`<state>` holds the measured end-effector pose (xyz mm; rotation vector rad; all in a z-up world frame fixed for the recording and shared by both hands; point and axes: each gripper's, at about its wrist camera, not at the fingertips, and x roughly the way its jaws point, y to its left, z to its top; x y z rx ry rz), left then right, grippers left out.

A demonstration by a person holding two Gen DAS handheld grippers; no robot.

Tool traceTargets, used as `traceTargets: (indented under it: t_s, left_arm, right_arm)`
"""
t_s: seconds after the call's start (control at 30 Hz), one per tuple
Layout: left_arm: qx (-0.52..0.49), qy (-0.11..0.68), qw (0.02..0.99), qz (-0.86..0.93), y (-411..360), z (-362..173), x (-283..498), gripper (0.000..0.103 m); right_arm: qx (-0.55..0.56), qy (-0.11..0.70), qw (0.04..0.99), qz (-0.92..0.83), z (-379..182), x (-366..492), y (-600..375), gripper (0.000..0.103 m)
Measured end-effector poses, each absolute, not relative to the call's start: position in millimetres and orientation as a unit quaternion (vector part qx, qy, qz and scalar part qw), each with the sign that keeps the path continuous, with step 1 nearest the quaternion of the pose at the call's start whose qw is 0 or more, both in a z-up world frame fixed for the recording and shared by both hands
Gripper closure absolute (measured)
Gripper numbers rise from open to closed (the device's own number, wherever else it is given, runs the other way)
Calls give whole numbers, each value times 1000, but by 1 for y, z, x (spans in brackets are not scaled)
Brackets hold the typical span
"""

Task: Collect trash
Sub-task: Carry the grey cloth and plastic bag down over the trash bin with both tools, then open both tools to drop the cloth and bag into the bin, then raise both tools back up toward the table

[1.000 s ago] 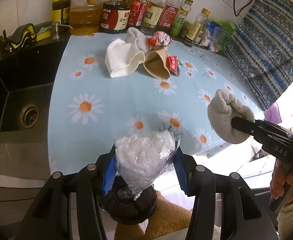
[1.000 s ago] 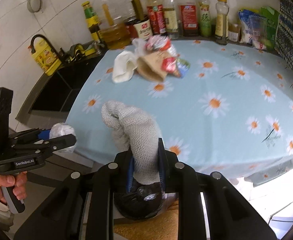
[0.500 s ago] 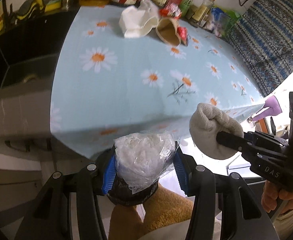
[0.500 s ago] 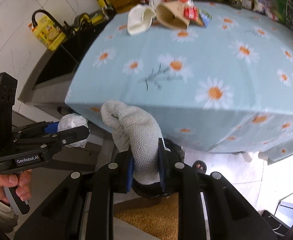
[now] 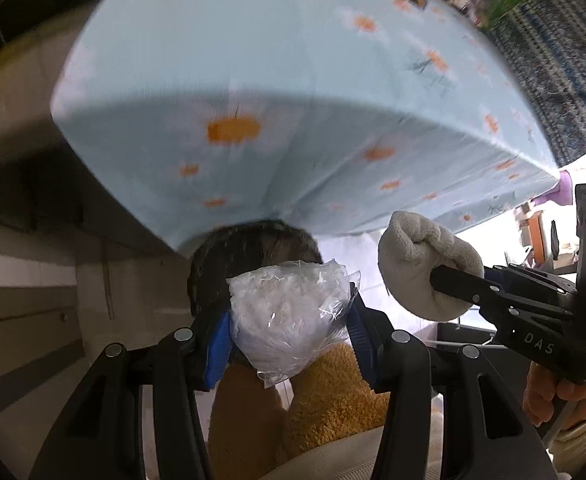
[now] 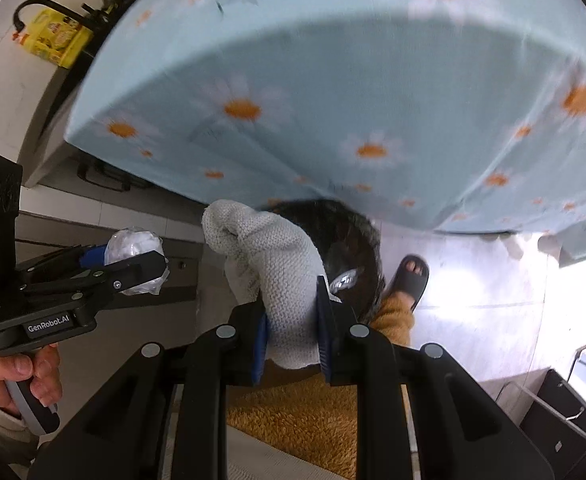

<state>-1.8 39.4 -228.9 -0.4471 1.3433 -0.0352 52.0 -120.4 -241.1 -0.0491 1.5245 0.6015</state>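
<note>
Only in the right wrist view do we see a sandalled foot (image 6: 409, 280) on the pale floor at 3 o'clock from the bin (image 6: 353, 256), and a yellow bottle (image 6: 53, 40) at 10 o'clock; only in the left wrist view do we see a patterned cloth (image 5: 553, 60) at 2 o'clock and blurred items on the far tabletop. Both views look down past the hanging daisy tablecloth (image 5: 293, 120) toward the dark round bin below its edge. We see each tool held by a hand on its handle: the left hand (image 6: 17, 376) low at 8 o'clock in the right view, the right hand (image 5: 561, 396) at 4 o'clock in the left view. The left gripper (image 5: 289, 324) is closed on a crumpled plastic bag (image 5: 289, 308), clamped between its blue pads directly over the bin. The right gripper (image 6: 291, 328) is closed narrowly on a grey knitted rag (image 6: 269, 256), which stands upright from the jaws in front of the bin.
</note>
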Motion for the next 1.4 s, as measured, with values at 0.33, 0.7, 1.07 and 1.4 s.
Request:
traceTargets:
  t_s: [0.33, 0.7, 1.07, 1.4]
  left_arm:
    - [-214, 661, 719, -7, 39, -285, -11, 54]
    - [-200, 684, 701, -17, 26, -317, -7, 54]
    - [-216, 689, 691, 1, 37, -320, -6, 34]
    - [-219, 674, 705, 6, 50, -300, -7, 34]
  right_arm:
    - [-13, 721, 645, 255, -290, 37, -113, 80]
    - [27, 738, 631, 239, -309, 49, -119, 69]
    - [62, 738, 634, 223, -302, 63, -126, 61]
    - [60, 721, 653, 225, -275, 61, -123, 61]
